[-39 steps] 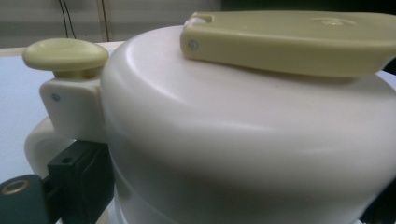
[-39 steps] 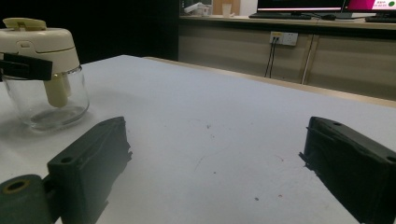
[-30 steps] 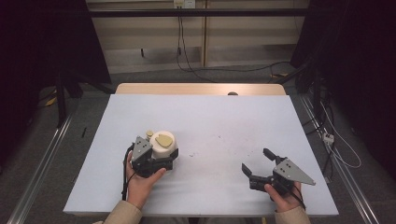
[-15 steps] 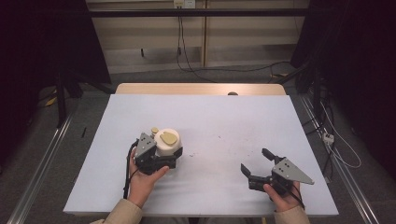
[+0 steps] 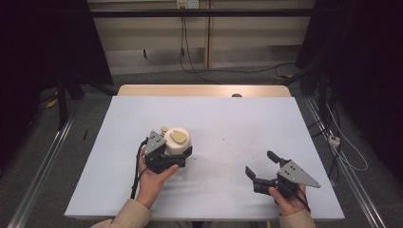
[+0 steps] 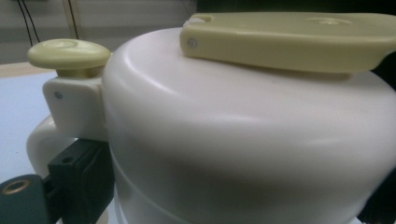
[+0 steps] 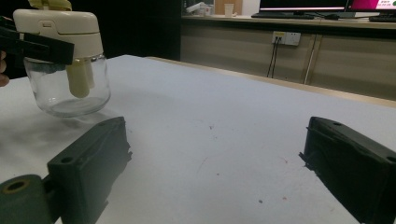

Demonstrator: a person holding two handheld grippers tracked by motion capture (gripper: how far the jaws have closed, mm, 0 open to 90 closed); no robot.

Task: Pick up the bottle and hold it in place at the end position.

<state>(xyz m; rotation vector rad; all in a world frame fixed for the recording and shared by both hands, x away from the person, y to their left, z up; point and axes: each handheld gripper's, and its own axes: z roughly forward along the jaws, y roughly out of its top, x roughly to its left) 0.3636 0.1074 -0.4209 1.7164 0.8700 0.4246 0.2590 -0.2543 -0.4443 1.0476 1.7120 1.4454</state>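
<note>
A glass jar (image 5: 177, 138) with a cream lid, a pale yellow flap and a round knob sits in my left gripper (image 5: 178, 154), whose jaws are shut on the lid. In the left gripper view the lid (image 6: 243, 140) looms close, with the flap (image 6: 289, 37) on top and the knob (image 6: 67, 51) at its left. The right gripper view shows the jar (image 7: 65, 88) at upper left, its clear body seemingly just above the white table (image 7: 224, 121), with a cream tube inside. My right gripper (image 5: 259, 162) rests open near the front right, nothing between its fingers (image 7: 88, 158).
The white table (image 5: 228, 118) has a few small dark specks (image 5: 223, 141) near its middle. A wooden strip (image 5: 199, 90) runs along its far edge. Cables (image 5: 328, 128) lie on the floor to the right, and metal rails flank both sides.
My left gripper has carried the jar a little to the right and away from the person. The right gripper has barely shifted.
</note>
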